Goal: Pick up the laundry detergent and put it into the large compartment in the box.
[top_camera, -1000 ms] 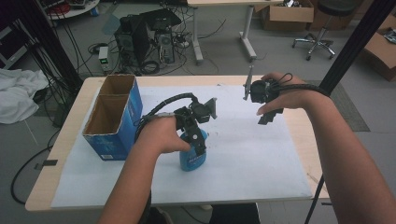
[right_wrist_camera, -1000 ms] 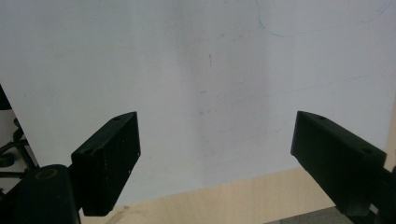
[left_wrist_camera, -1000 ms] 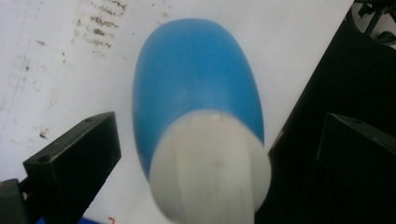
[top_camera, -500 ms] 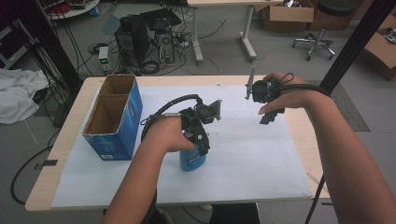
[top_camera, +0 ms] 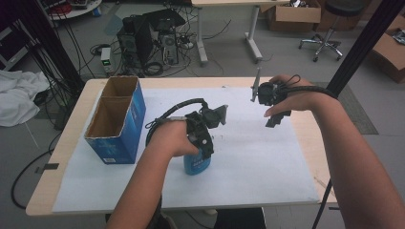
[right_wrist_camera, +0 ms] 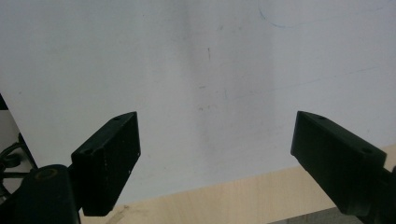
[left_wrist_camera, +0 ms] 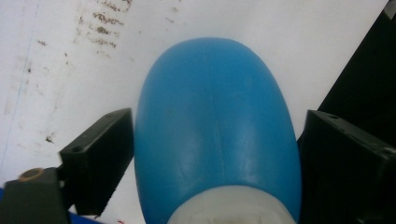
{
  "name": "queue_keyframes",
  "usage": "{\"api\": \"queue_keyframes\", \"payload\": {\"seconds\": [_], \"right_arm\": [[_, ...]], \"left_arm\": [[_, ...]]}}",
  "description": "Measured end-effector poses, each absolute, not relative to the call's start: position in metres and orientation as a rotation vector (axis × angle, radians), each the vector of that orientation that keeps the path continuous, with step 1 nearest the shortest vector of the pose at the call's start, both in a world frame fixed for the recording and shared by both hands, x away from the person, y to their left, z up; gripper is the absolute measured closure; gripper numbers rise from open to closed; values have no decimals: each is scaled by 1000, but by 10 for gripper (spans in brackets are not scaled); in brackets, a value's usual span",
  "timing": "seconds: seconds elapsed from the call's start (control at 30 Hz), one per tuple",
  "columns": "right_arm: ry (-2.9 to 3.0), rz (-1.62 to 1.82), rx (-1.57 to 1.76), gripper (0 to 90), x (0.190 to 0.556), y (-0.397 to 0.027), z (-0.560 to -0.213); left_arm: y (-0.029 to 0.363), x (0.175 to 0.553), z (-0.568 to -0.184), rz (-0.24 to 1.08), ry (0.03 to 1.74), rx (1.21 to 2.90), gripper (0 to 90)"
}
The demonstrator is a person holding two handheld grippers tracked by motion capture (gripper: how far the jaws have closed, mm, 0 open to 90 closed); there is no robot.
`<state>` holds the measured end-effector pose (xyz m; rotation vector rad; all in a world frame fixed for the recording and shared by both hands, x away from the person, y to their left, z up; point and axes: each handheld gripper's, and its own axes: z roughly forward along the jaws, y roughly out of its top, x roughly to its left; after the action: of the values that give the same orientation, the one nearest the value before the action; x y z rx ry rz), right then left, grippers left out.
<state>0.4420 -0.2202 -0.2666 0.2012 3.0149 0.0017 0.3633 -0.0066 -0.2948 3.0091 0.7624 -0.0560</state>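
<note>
Left jaws: the left gripper [top_camera: 203, 143] has just been closing; both pads touch the blue bottle [left_wrist_camera: 217, 135], grasping it.
Right jaws: the right gripper [top_camera: 272, 107] hangs released over white paper.
Bottle: upright on the tabletop [top_camera: 305, 138], 6 o'clock of centre.
Risk: the rounded, slick sides may slip or tip if squeezed off-centre.
Box [top_camera: 114, 121]: at 9 o'clock; both compartments look empty.

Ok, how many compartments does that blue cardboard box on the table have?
2: the far compartment toward the table's back edge, the near compartment toward the person. Both look empty, though their floors are partly hidden.
</note>
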Motion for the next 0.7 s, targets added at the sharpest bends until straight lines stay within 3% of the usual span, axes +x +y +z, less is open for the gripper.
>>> {"api": "queue_keyframes", "payload": {"seconds": [0.6, 0.67, 0.7], "right_arm": [[3015, -3, 200, 158, 444, -221, -270], [3016, -4, 202, 158, 444, -221, -270], [3016, -6, 204, 158, 444, -221, -270]], "left_arm": [[-5, 364, -295, -47, 790, 2995, 197], [-5, 363, -293, -35, 779, 2990, 325], [-5, 363, -294, -47, 785, 2988, 326]]}}
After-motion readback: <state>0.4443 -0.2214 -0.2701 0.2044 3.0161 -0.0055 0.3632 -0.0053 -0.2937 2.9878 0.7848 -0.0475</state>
